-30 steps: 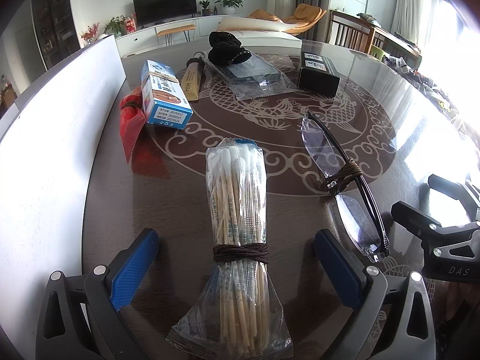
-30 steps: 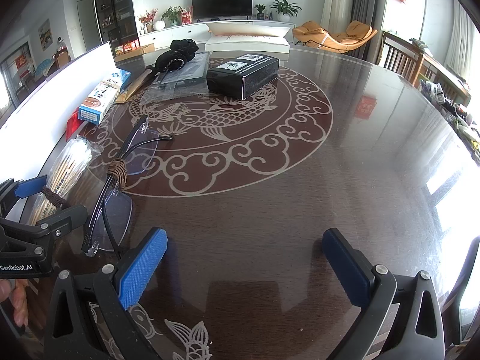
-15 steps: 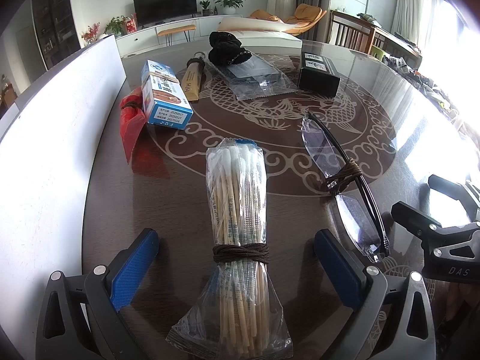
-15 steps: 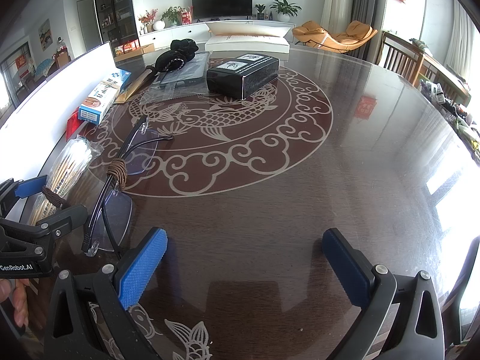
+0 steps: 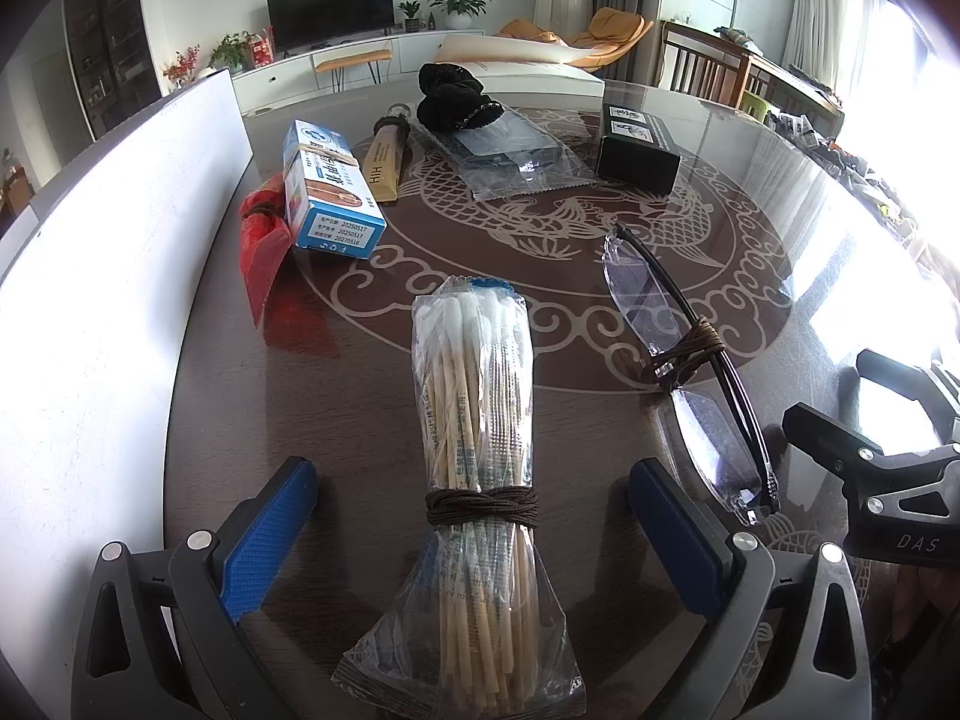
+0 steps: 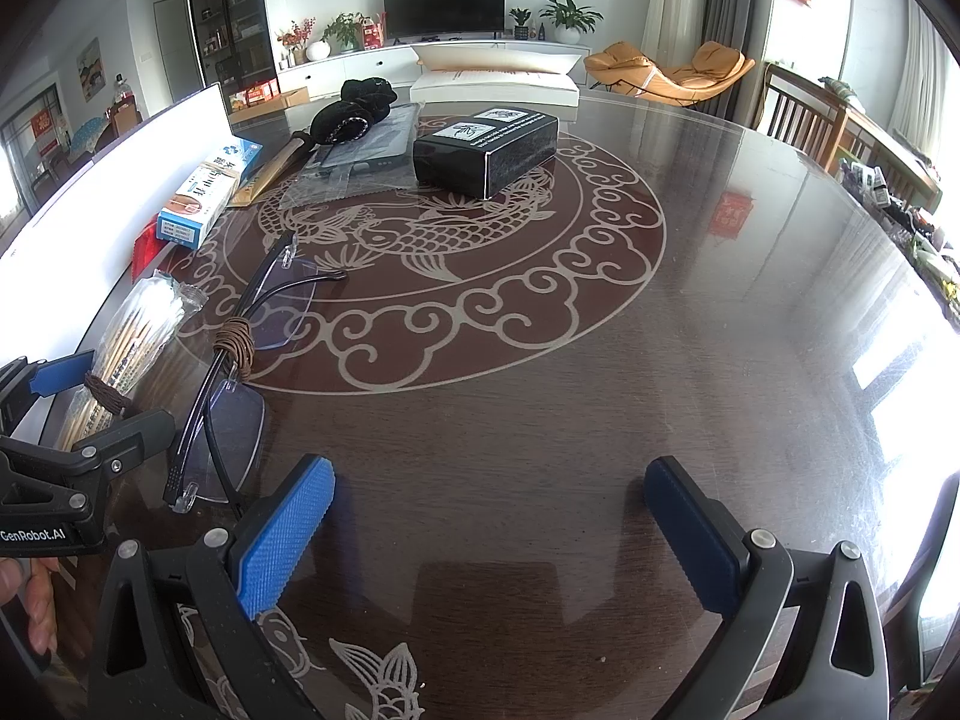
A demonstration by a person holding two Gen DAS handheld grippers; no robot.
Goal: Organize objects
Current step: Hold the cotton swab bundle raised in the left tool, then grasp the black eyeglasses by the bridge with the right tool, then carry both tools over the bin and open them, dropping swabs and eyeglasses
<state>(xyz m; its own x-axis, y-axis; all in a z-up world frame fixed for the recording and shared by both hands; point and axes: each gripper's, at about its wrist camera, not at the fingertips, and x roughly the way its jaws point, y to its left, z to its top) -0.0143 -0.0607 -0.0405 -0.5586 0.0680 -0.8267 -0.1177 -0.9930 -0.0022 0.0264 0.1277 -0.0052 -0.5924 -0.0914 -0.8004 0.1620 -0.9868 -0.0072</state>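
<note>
A clear bag of cotton swabs (image 5: 474,450), tied with brown cord, lies on the dark round table (image 5: 336,372) between the open fingers of my left gripper (image 5: 474,534), which do not touch it. Folded glasses (image 5: 690,366) bound with brown cord lie just to its right. The swabs (image 6: 129,348) and glasses (image 6: 240,354) also show at the left of the right wrist view. My right gripper (image 6: 489,531) is open and empty over bare table. The left gripper's body (image 6: 60,480) shows at its left.
Farther back lie a blue-white box (image 5: 327,195), a red bag (image 5: 261,240), a tan stick package (image 5: 387,165), a plastic-wrapped dark item (image 5: 510,150) with a black cloth (image 5: 450,96), and a black box (image 6: 486,147). A white board (image 5: 90,276) stands along the left edge.
</note>
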